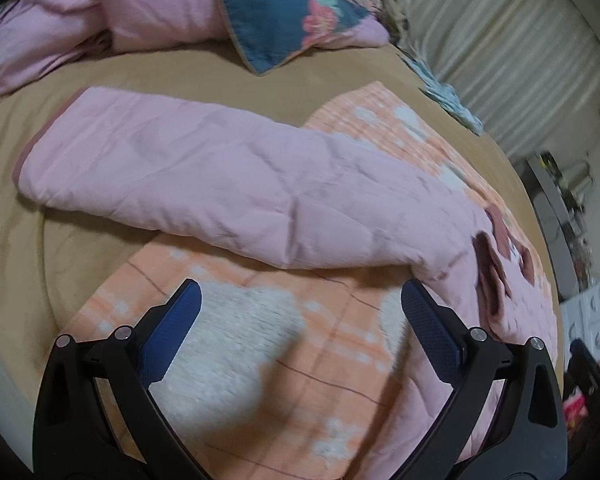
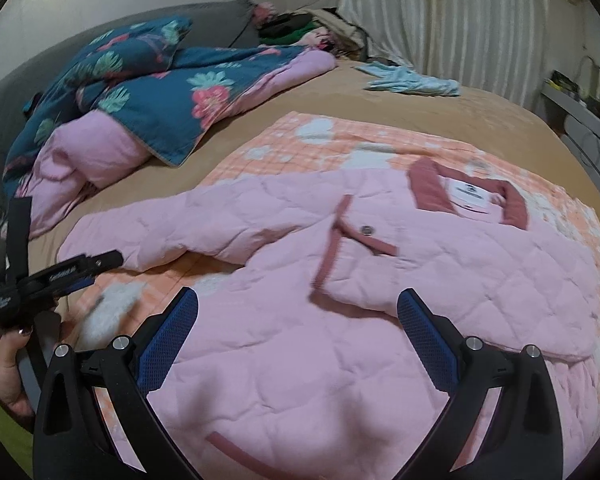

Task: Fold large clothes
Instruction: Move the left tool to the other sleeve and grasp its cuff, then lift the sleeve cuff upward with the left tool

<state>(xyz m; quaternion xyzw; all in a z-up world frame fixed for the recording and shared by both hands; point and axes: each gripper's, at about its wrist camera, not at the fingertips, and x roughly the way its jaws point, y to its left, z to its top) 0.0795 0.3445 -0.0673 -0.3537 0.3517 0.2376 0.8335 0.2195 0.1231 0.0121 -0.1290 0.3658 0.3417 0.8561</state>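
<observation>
A pink quilted jacket (image 2: 440, 264) with dark pink trim and collar lies spread front-up on an orange and white blanket (image 2: 340, 140) on the bed. Its sleeve (image 1: 188, 176) stretches out to the left over the blanket (image 1: 260, 340). My left gripper (image 1: 300, 300) is open and empty, hovering over the blanket just below the sleeve. It also shows at the left of the right wrist view (image 2: 80, 268). My right gripper (image 2: 298, 308) is open and empty above the jacket's lower front.
A tan sheet (image 1: 140, 72) covers the bed. A teal floral quilt with pink lining (image 2: 148, 92) is heaped at the head. A light blue garment (image 2: 412, 82) lies near the curtain (image 2: 460, 20). Shelves (image 2: 580, 120) stand at the right.
</observation>
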